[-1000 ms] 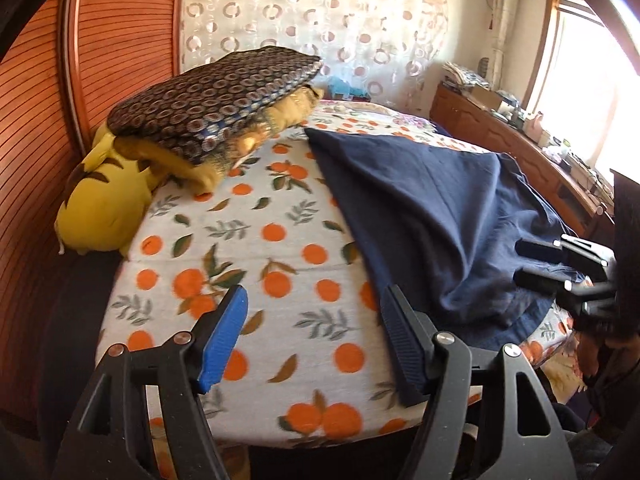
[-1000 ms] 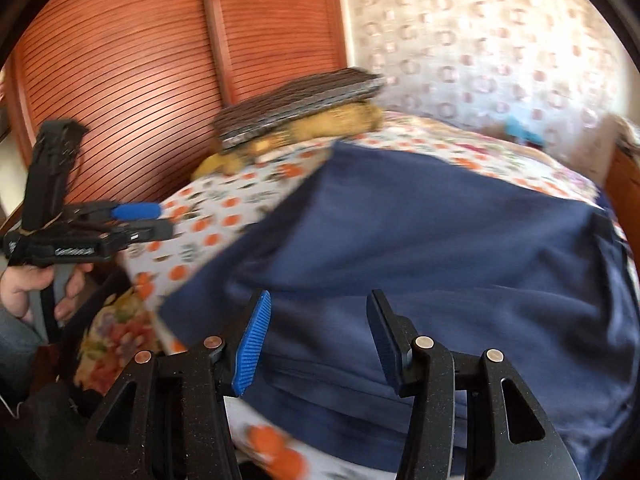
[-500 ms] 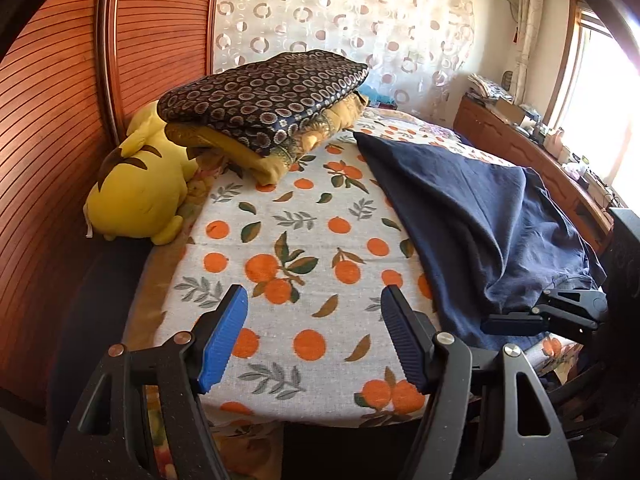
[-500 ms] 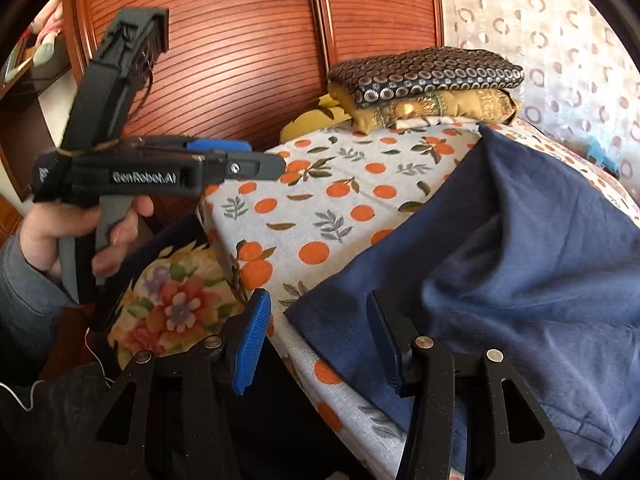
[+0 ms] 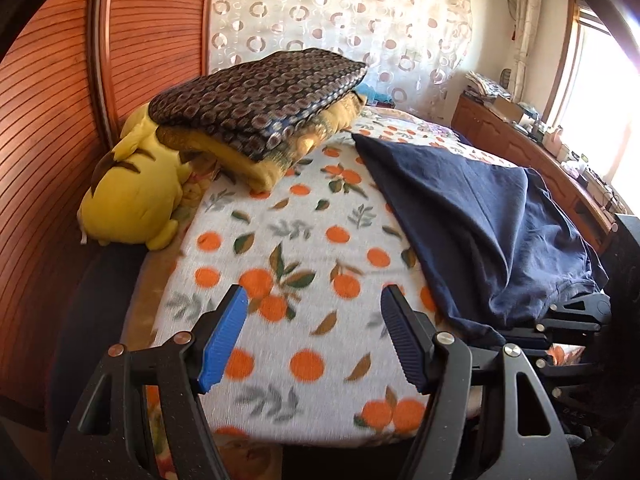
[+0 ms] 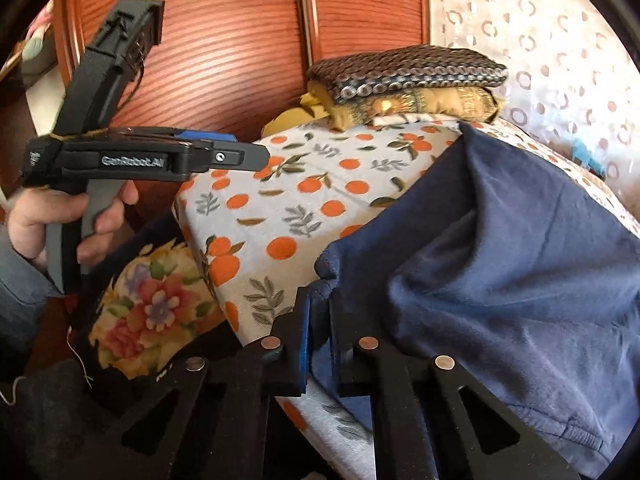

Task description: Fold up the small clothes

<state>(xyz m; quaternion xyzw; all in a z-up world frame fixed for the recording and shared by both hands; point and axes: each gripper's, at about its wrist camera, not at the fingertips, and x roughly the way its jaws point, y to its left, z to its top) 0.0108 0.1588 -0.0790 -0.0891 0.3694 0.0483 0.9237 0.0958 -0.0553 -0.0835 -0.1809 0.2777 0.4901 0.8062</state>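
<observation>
1. Garment (image 6: 500, 248), navy, lies rumpled on the bed (image 6: 280, 200), near corner at the edge.
2. Right gripper (image 6: 319, 332) is clamped on that corner; a thin bite may slip when lifted.
3. Left gripper (image 5: 312, 340) hangs apart, empty, over bare sheet; pulling with 1 corner could drag the cloth off the bed.
</observation>
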